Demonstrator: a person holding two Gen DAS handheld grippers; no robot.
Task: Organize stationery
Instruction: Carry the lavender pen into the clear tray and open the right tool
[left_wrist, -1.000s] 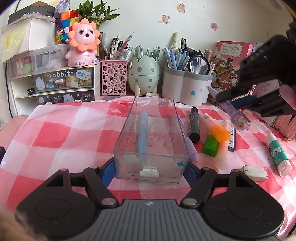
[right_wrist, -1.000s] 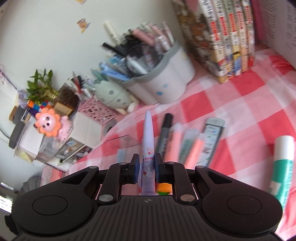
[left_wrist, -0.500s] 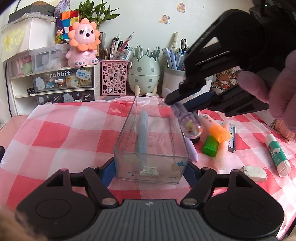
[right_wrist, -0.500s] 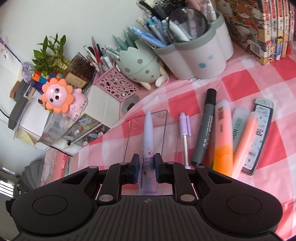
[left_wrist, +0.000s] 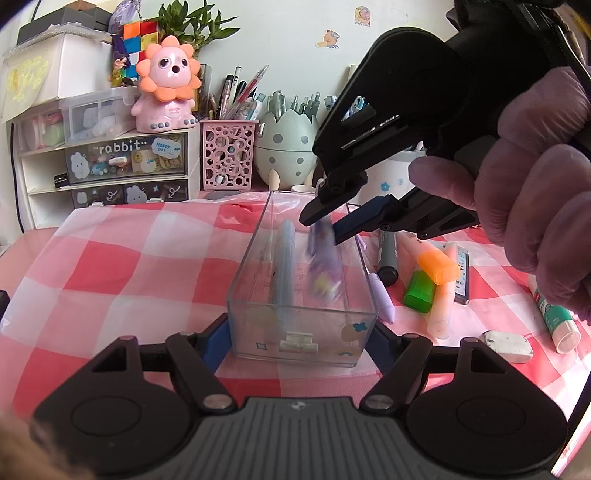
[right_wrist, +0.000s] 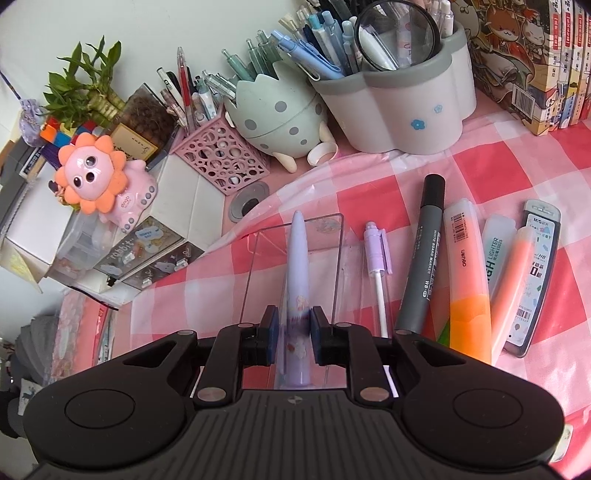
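One lilac pen (right_wrist: 296, 280), blurred in the left view, drops from the right gripper (right_wrist: 293, 332) into the clear tray (left_wrist: 295, 332) as the jaws open, with gaps at both pads. It may bounce out or land across the blue pen (left_wrist: 282, 266). Left gripper (left_wrist: 299, 341) jaws clamp the tray's near end; a slip shifts the tray on the counter (left_wrist: 110, 266).

From behind the left gripper (left_wrist: 301, 334) we look low and nearly level along the clear box (left_wrist: 258, 295) toward the wall, close to the checked cloth (left_wrist: 110, 258). From behind the right gripper (right_wrist: 293, 338) we look steeply down from just above. We see the box (right_wrist: 332, 258), the grey marker (right_wrist: 424, 258) and the egg-shaped holder (left_wrist: 286, 147) in both.
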